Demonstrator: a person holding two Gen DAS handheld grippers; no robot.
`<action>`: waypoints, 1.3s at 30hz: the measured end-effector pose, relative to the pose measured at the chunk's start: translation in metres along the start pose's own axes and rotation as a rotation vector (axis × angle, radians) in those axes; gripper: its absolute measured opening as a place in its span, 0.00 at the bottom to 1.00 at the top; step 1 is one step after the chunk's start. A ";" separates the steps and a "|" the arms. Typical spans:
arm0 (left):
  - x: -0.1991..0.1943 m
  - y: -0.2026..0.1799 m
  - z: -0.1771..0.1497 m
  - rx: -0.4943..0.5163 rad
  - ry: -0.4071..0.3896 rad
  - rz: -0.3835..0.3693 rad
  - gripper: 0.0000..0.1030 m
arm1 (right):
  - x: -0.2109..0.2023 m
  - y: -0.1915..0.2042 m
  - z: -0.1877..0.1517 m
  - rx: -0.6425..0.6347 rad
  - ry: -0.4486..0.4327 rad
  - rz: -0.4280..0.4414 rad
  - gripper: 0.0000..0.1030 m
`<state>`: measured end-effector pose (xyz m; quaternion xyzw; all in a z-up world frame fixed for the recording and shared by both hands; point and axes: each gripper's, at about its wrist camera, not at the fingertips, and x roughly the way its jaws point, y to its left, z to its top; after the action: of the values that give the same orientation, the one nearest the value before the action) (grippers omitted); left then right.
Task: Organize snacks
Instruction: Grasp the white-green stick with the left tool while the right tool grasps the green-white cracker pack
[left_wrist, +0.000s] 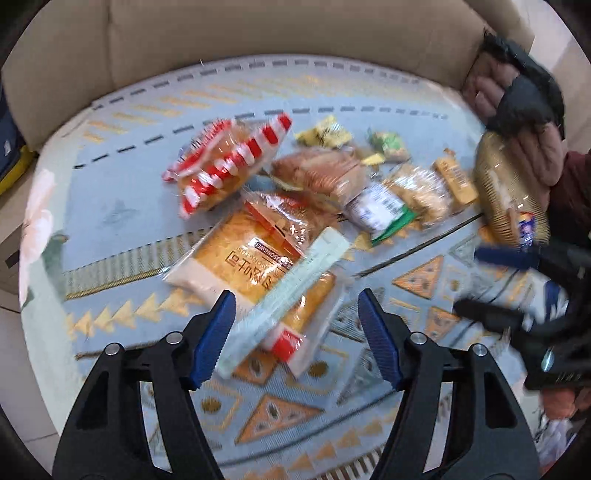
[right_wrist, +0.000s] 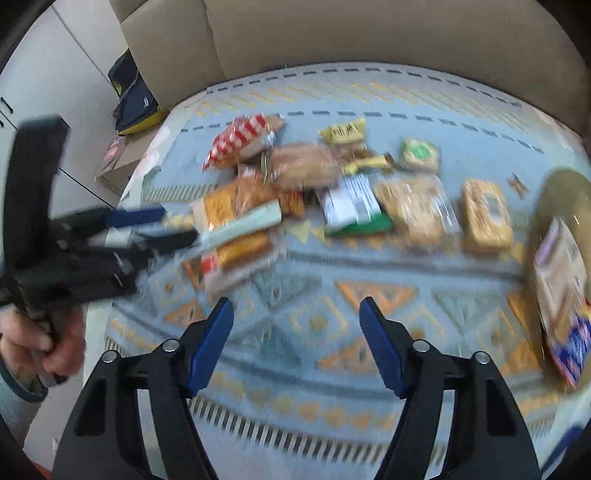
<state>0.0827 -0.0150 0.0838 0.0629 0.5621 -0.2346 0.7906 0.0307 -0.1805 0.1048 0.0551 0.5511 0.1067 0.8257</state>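
Snacks (left_wrist: 258, 254) strewn on rug | long pale pack lies diagonally | both tools (left_wrist: 295, 332) (right_wrist: 295, 339) apart, empty

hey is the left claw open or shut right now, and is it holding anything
Open and empty. The left claw has its blue pads apart, touching nothing; the orange bread bag and pale green stick pack lie on the rug beyond.

Left claw (left_wrist: 297, 325): black plastic arms, blue ribbed pads (left_wrist: 214, 338), silver pivot screws. Right claw (right_wrist: 297, 326): same build, black arms, blue pads (right_wrist: 380, 343), round silver screws. Hand (right_wrist: 35, 349) on black handle, light grey-green sleeve cuff (right_wrist: 14, 391) at wrist. Dark red sleeve (left_wrist: 569, 188) also seen.
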 end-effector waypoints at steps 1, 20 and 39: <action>0.008 0.000 0.001 0.010 0.011 0.004 0.59 | 0.006 -0.004 0.005 0.001 -0.004 -0.013 0.66; 0.035 -0.011 -0.008 0.077 -0.045 0.102 0.43 | 0.104 -0.031 0.056 -0.063 0.026 -0.194 0.61; 0.009 -0.026 -0.065 -0.043 -0.023 -0.032 0.07 | 0.057 -0.043 -0.045 0.047 0.054 -0.147 0.49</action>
<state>0.0177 -0.0175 0.0562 0.0340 0.5588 -0.2359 0.7943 0.0155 -0.2094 0.0271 0.0311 0.5780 0.0344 0.8147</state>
